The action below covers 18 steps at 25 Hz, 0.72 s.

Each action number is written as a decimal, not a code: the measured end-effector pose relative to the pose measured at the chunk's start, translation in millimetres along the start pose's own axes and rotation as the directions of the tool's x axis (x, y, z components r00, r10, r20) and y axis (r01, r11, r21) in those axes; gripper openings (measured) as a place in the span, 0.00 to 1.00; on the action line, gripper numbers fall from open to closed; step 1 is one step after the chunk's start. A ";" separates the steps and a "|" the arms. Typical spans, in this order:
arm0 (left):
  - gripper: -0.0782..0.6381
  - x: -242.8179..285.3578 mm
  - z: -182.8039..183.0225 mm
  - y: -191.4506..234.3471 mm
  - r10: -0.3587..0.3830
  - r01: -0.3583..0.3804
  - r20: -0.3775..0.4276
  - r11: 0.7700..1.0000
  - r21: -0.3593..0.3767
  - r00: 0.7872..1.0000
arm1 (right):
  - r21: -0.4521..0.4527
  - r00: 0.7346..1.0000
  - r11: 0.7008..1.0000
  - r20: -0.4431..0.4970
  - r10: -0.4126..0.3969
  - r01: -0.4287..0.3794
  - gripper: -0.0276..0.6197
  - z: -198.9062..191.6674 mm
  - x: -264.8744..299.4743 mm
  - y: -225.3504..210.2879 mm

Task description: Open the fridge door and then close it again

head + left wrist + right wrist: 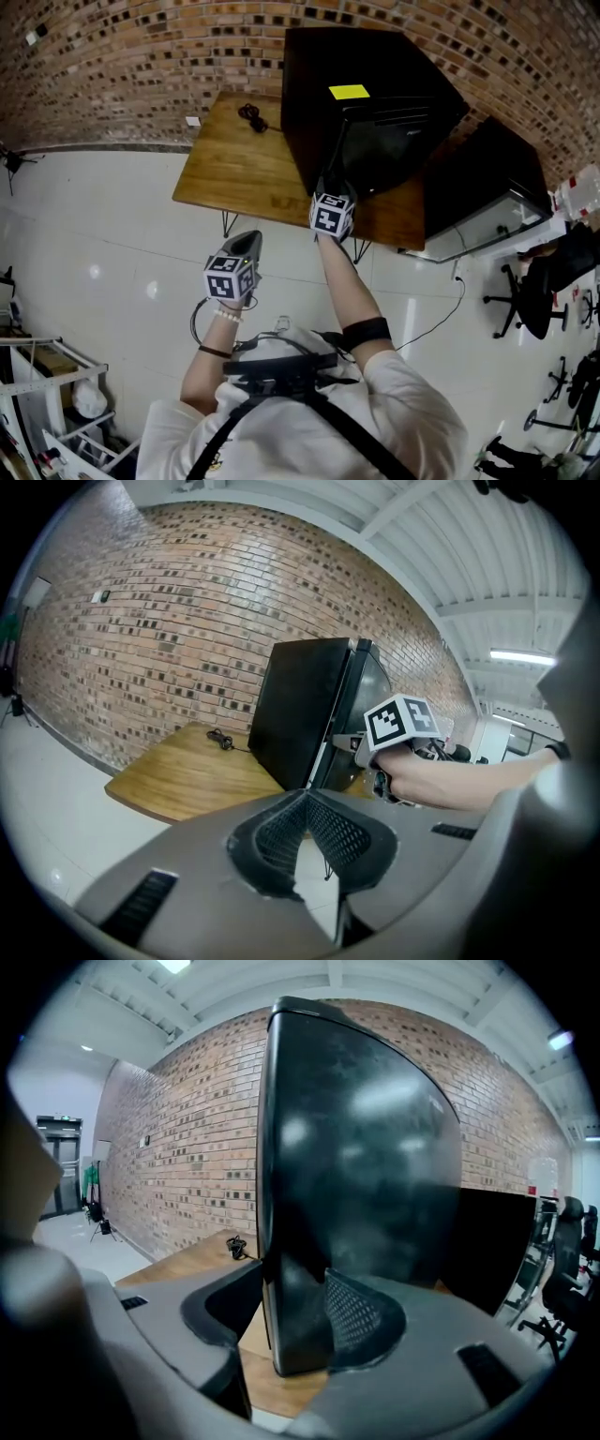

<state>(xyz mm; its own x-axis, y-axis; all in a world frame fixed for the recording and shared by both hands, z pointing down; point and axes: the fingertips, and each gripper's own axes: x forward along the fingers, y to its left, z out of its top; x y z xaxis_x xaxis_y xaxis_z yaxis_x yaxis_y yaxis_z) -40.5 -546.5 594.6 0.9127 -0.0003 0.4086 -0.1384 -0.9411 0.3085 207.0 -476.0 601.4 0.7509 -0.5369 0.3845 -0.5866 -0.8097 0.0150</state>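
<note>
Black fridge (375, 103) stands on the wooden table (234, 169) against the brick wall. Right gripper (300, 1312) pinches the free edge of the fridge door (356, 1194), jaws wide. Left gripper (305, 803) is pressed together, empty. We judge the door stiff, glossy and easy on its hinge (edge grips best). The cable (251, 116) lies well apart; the black cabinet (483, 187) close by might limit the swing.

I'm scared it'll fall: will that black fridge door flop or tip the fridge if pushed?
Probably not floppy: the fridge door looks thick and rigid. Standing ajar, it likely swings. The fridge looks bulky, flat on the table, so tipping seems unlikely.
</note>
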 end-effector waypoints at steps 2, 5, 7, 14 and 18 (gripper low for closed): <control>0.11 -2.7 -4.3 8.6 0.012 -0.012 -0.002 1.000 -0.020 1.000 | -0.010 1.000 1.000 -0.001 -0.005 0.005 0.40 1.5 6.5 0.6; 0.11 -5.7 -9.7 17.3 0.021 -0.022 -0.006 0.999 -0.042 1.000 | -0.013 1.000 1.000 -0.009 -0.003 0.003 0.40 5.2 12.3 5.5; 0.11 -7.0 -11.3 20.3 0.026 -0.026 -0.007 0.998 -0.050 1.000 | -0.010 1.000 1.000 -0.010 -0.012 0.012 0.40 6.1 13.9 6.4; 0.11 -2.3 -14.1 5.7 0.012 -0.012 -0.010 0.999 -0.050 1.000 | -0.008 0.997 0.998 -0.043 0.066 -0.066 0.36 1.6 7.9 7.2; 0.11 15.3 -7.6 -24.1 -0.030 0.030 -0.009 0.999 -0.027 0.999 | 0.041 0.973 0.973 -0.037 0.229 -0.228 0.34 -6.1 -27.7 -2.5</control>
<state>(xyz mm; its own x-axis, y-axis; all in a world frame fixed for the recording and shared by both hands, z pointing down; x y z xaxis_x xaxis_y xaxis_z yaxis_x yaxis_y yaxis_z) -26.1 -521.2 599.8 0.9132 0.0312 0.4064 -0.1213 -0.9311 0.3441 185.8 -457.6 596.4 0.5846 -0.6992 0.4115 -0.7292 -0.6752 -0.1113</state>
